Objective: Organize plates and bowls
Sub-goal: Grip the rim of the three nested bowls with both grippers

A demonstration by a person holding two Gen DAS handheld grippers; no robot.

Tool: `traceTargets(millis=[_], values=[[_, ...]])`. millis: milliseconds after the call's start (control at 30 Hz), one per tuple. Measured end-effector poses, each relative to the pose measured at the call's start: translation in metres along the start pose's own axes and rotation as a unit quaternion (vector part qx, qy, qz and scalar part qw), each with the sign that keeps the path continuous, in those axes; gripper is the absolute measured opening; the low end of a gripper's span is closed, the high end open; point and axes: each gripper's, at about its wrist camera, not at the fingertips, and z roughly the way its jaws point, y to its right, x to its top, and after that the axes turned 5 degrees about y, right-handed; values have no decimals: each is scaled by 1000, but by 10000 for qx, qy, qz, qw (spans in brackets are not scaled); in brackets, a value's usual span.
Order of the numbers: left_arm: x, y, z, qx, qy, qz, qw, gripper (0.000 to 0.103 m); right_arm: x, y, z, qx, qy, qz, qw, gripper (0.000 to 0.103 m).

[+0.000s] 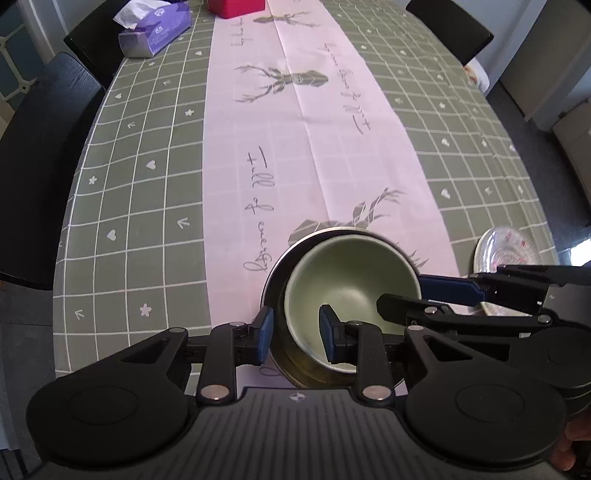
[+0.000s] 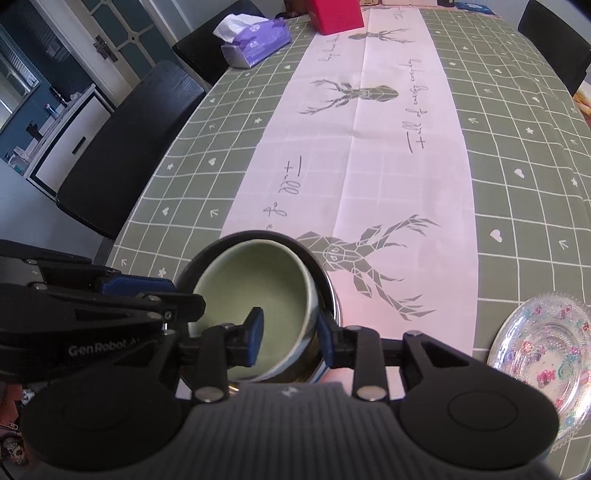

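Note:
A pale green bowl (image 1: 351, 273) (image 2: 258, 280) sits tilted inside a steel bowl (image 1: 280, 266) (image 2: 321, 269) on the pink table runner, near the front edge of the table. My left gripper (image 1: 297, 334) (image 2: 184, 295) is open and straddles the two bowls' left rims, its pads clear of them. From the other side, my right gripper (image 2: 290, 341) (image 1: 402, 299) is likewise open. One of its fingers is inside the green bowl and the other outside the steel rim. A clear glass plate (image 2: 546, 350) (image 1: 506, 247) with coloured flowers lies to the right.
A purple tissue box (image 1: 155, 31) (image 2: 255, 40) and a red box (image 1: 236, 7) (image 2: 336, 14) stand at the far end of the green checked tablecloth. Black chairs (image 1: 44, 147) (image 2: 129, 147) line the left side, and another (image 1: 450, 26) stands at the far right.

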Motion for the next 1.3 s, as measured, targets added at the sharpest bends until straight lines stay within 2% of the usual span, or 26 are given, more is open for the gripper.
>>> traceTargets(millis=[67, 133, 200, 267, 467, 700, 867, 933, 1300], values=[[2, -1, -7, -40, 214, 21, 9998, 37, 1, 1, -5, 27, 99, 16, 9999, 39], [1, -3, -13, -132, 461, 42, 9988, 42, 2, 3, -13, -2, 298, 7, 9996, 50], [0, -7, -18, -277, 702, -6, 9971, 53, 2, 7, -19, -10, 472, 44, 9989, 57], [-2, -11, -20, -412, 917, -97, 9949, 61, 2, 14, -24, 62, 580, 152, 9982, 64], [-14, -29, -12, -710, 1241, -470, 9886, 70, -7, 36, -23, 252, 645, 551, 9961, 64], [-37, -50, 11, -997, 1427, -1047, 9791, 75, -27, 58, 2, 562, 477, 1141, 9907, 65], [-56, -48, 20, -732, 1681, -865, 9792, 75, -36, 66, 21, 662, 345, 1355, 9880, 72], [-61, -48, 23, -712, 1655, -859, 9799, 75, -36, 65, 25, 602, 301, 1270, 9896, 72], [-68, -55, 55, -1301, 1273, -1015, 9780, 75, -39, 55, 33, 493, 285, 971, 9936, 73]])
